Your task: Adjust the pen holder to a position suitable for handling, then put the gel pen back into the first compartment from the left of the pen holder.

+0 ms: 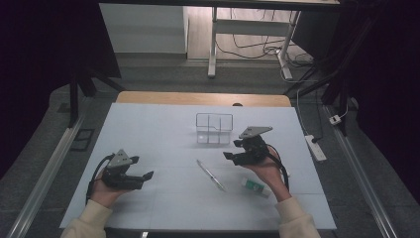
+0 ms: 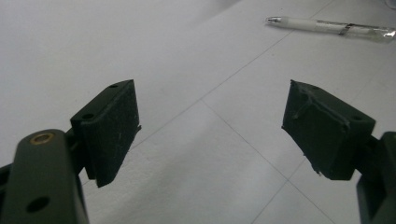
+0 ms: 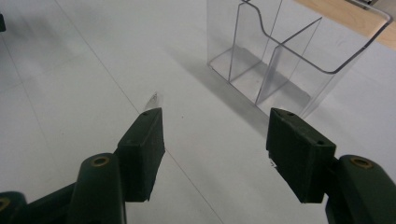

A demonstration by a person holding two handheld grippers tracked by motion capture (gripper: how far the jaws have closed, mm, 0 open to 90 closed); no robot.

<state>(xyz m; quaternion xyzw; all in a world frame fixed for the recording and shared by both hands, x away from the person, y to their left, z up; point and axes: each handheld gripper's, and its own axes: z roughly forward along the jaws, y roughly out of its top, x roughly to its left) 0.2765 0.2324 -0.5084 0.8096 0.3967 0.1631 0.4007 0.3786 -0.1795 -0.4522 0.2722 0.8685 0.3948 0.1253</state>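
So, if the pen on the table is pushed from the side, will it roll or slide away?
The pen looks slim and round, lying flat on the smooth white table, so it would probably roll. It seems wrapped in clear film, so it may slip between the pads. It is likely light and stiff.

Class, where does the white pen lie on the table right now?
In the high view the pen lies flat on the white table, near the middle, between the two grippers and nearer the right gripper, in front of the clear organiser.
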